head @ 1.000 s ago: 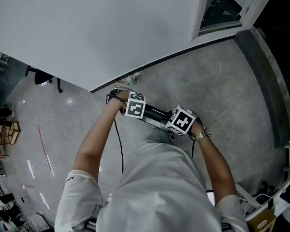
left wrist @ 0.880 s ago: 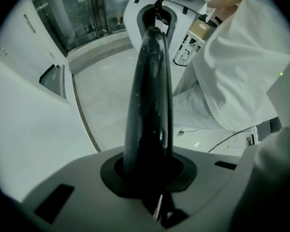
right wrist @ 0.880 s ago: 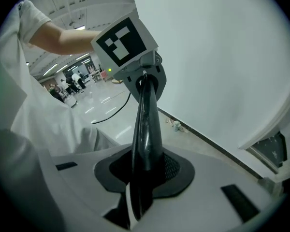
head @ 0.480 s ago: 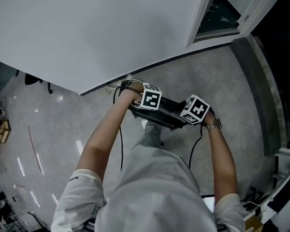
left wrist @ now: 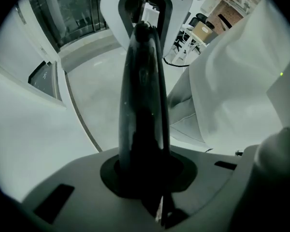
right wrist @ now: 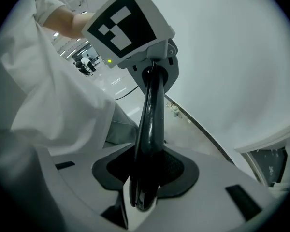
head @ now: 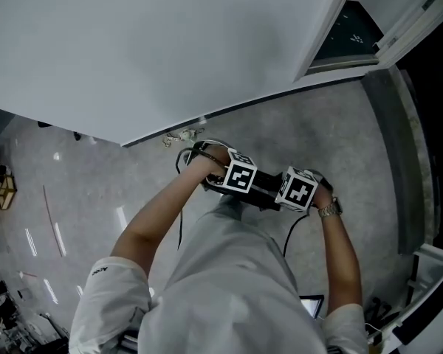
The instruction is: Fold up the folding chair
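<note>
Left gripper (left wrist: 147, 175) is clamped tight on the chair (left wrist: 142, 81), its glossy black bar running straight out from between the jaws. Right gripper (right wrist: 145, 178) is the one to watch: its jaws have just been opening, the same black bar sits between them, and the pads look to stand off it rather than pinch. From the head view the chair (head: 266, 195) hangs roughly level between the two marker cubes, in front of the person's legs. It looks folded flat already, so I'd call this the set-down. To do it well, the left side should hold firm and the chair's low edge should meet the floor (head: 332, 135) before the right lets go entirely, or that end may swing. As for room, the white wall (head: 170, 50) and its dark skirting (head: 244, 108) run just ahead, near the chair but apart from it. A bit of litter (head: 181, 134) lies at the wall's foot, and a cable (head: 181, 223) trails under the left arm, so mind the feet. There's open floor to the right
</note>
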The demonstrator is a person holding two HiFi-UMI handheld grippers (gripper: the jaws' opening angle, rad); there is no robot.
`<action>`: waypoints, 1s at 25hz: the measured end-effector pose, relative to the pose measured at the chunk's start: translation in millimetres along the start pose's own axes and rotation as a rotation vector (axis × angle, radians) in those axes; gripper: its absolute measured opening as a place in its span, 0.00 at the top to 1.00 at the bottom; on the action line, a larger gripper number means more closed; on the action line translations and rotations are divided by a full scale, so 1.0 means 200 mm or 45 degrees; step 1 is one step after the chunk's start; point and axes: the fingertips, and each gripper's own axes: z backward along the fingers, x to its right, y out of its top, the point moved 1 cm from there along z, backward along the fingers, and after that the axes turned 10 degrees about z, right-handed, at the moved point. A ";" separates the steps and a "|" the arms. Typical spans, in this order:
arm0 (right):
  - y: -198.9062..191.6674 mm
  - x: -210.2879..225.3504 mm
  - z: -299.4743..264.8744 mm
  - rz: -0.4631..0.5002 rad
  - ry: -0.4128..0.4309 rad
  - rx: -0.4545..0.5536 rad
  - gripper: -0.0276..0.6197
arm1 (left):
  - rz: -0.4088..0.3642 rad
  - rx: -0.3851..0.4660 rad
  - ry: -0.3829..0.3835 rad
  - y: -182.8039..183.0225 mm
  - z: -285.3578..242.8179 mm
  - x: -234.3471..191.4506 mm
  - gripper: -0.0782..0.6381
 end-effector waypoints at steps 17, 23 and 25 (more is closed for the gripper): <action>-0.13 0.45 0.03 -0.086 0.086 -0.088 0.81 | 0.129 0.040 -0.022 0.07 0.03 -0.39 0.80; -0.09 0.64 0.09 -0.009 0.014 -0.133 0.81 | 0.213 0.105 0.037 0.03 0.10 -0.50 0.80; -0.09 0.72 0.12 0.015 0.001 -0.149 0.80 | 0.234 0.115 0.054 0.04 0.13 -0.55 0.80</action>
